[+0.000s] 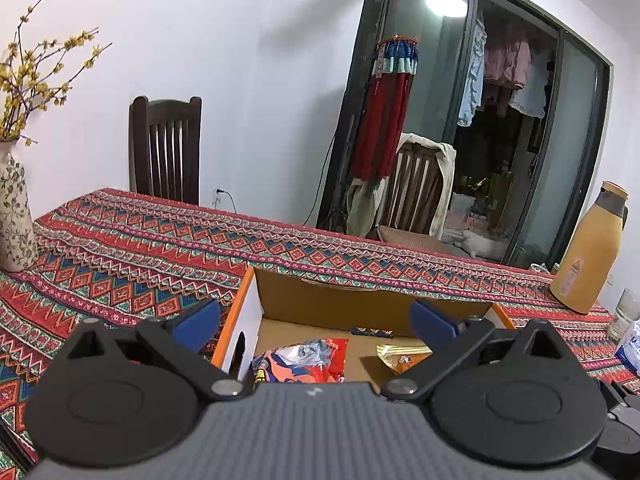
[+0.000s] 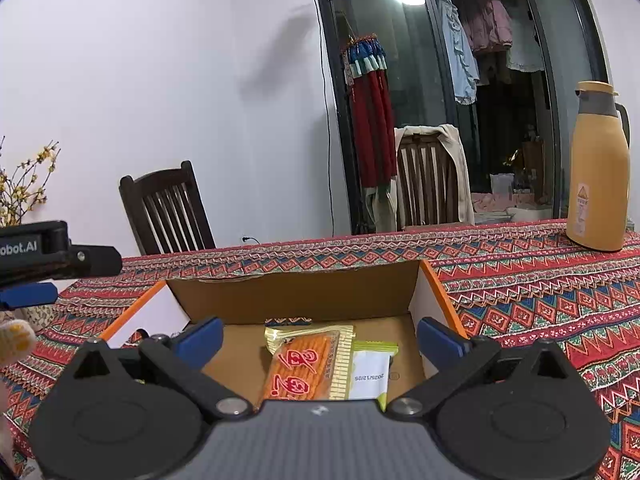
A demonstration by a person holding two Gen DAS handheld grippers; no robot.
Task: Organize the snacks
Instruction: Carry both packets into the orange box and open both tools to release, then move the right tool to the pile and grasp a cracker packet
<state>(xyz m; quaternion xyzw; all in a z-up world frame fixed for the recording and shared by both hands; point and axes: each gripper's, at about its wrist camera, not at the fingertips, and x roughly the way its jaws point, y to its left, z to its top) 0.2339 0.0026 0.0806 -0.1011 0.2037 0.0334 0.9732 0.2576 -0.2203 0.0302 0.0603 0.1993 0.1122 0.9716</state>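
An open cardboard box point(image 1: 360, 300) with orange edges sits on the patterned tablecloth. In the left wrist view it holds a red and blue snack packet point(image 1: 304, 360) and a gold-orange packet point(image 1: 400, 356). My left gripper point(image 1: 316, 320) is open and empty above the box's near side. In the right wrist view the box point(image 2: 304, 292) holds an orange and gold biscuit packet point(image 2: 304, 364) and a white and green sachet point(image 2: 370, 372). My right gripper point(image 2: 320, 336) is open and empty above them. The left gripper's side point(image 2: 40, 264) shows at the left edge.
A floral vase point(image 1: 14, 216) with yellow flowers stands at the table's left. A yellow thermos point(image 2: 598, 168) stands at the right, with a glass point(image 1: 626, 312) and a white-blue pack point(image 1: 630, 346) near it. Wooden chairs point(image 1: 166, 148) stand behind the table.
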